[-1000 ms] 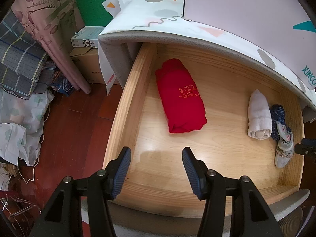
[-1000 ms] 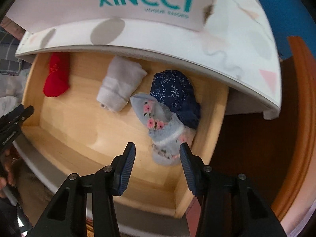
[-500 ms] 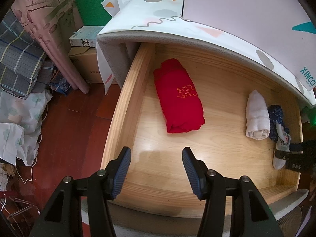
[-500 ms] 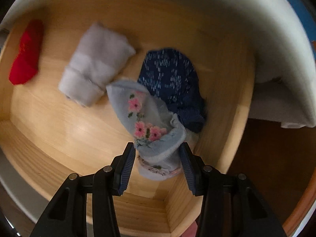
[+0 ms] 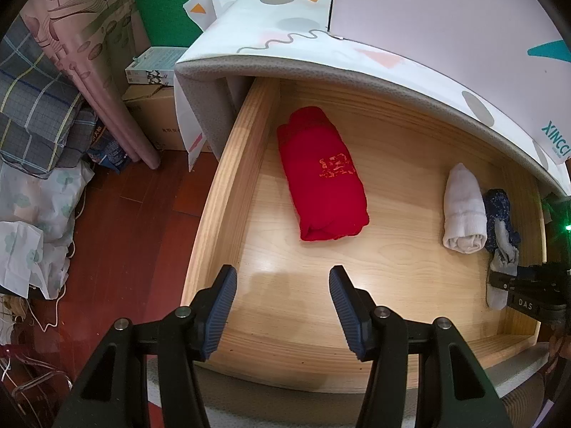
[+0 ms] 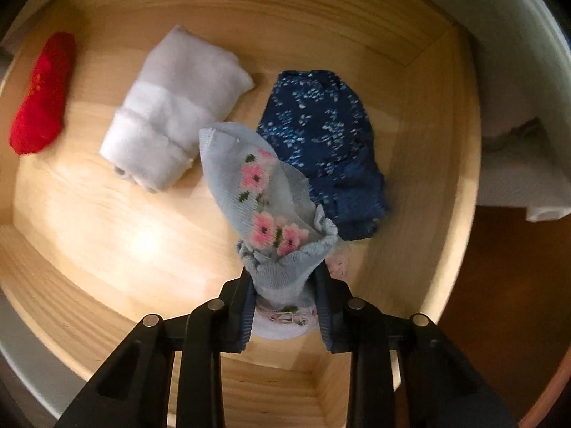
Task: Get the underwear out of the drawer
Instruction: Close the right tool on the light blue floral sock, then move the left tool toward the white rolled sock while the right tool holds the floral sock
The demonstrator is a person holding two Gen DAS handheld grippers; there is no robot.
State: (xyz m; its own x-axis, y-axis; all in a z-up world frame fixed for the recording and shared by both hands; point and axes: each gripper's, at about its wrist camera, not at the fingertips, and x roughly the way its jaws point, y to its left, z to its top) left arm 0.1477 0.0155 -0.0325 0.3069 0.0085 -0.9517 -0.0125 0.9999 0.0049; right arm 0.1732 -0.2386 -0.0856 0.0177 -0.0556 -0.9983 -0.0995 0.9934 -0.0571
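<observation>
The wooden drawer stands pulled out. In its right corner lies a light blue piece of underwear with pink flowers. My right gripper points straight down on it, and its jaws are closing, the pads pinching the bunched near end. A navy speckled piece lies right behind it, a white roll to its left, and a red folded garment further left. My left gripper hangs open over the drawer's front left with nothing between its fingers. The left wrist view shows the right gripper at the drawer's right end.
A patterned padded top overhangs the back of the drawer. Left of the drawer are cardboard boxes, a pink curtain, piled bedding and red wooden floor. The drawer's right wall is close beside the right gripper.
My right gripper has come down into the drawer's right corner and closed around the flowered underwear, bunching it. The left gripper has stayed still and open.
</observation>
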